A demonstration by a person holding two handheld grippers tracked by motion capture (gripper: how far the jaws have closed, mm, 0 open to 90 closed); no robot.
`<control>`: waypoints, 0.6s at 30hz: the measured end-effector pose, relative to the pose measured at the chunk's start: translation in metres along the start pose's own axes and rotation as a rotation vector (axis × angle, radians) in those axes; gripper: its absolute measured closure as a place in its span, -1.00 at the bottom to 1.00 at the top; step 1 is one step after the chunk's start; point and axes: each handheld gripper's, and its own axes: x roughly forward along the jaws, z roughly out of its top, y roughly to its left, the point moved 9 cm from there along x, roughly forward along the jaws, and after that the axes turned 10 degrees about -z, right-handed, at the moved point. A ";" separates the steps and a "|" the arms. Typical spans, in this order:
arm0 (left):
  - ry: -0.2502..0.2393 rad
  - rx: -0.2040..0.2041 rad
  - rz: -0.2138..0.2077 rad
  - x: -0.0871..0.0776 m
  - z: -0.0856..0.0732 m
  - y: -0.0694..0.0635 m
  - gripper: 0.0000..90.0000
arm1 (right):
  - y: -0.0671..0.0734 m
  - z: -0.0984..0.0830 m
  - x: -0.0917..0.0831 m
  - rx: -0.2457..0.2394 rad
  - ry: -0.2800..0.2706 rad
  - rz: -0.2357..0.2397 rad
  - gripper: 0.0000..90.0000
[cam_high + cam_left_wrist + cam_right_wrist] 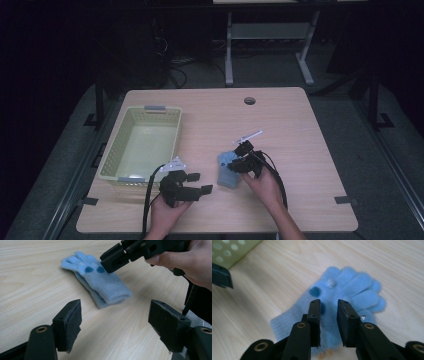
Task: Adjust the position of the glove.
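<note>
A light blue knitted glove with dark blue dots lies flat on the wooden table, near the front middle. My right gripper hangs just over it, pointing down at its palm. In the right gripper view, the jaws stand a narrow gap apart above the glove, and the fabric shows through the gap without being pinched. My left gripper rests to the left of the glove, wide open with nothing between its pads. In the left gripper view, the glove lies ahead with the right gripper tipped onto it.
A pale green plastic basket stands at the table's left, with nothing in it; its corner shows in the right gripper view. A cable hole is at the back of the table. Bare wood lies to the right.
</note>
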 end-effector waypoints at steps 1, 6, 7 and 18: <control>0.000 -0.010 -0.005 0.002 0.001 -0.001 -0.37 | 0.000 0.000 0.000 0.005 -0.006 0.004 0.66; 0.004 -0.016 -0.011 0.008 0.003 -0.005 -0.32 | 0.004 -0.004 0.010 0.011 0.004 0.025 0.78; 0.007 -0.022 -0.007 0.011 0.005 -0.005 -0.31 | 0.003 -0.009 0.018 0.014 0.030 0.030 0.77; 0.019 -0.130 0.004 0.034 0.018 0.012 -0.27 | -0.013 -0.012 -0.007 0.130 -0.052 0.103 0.16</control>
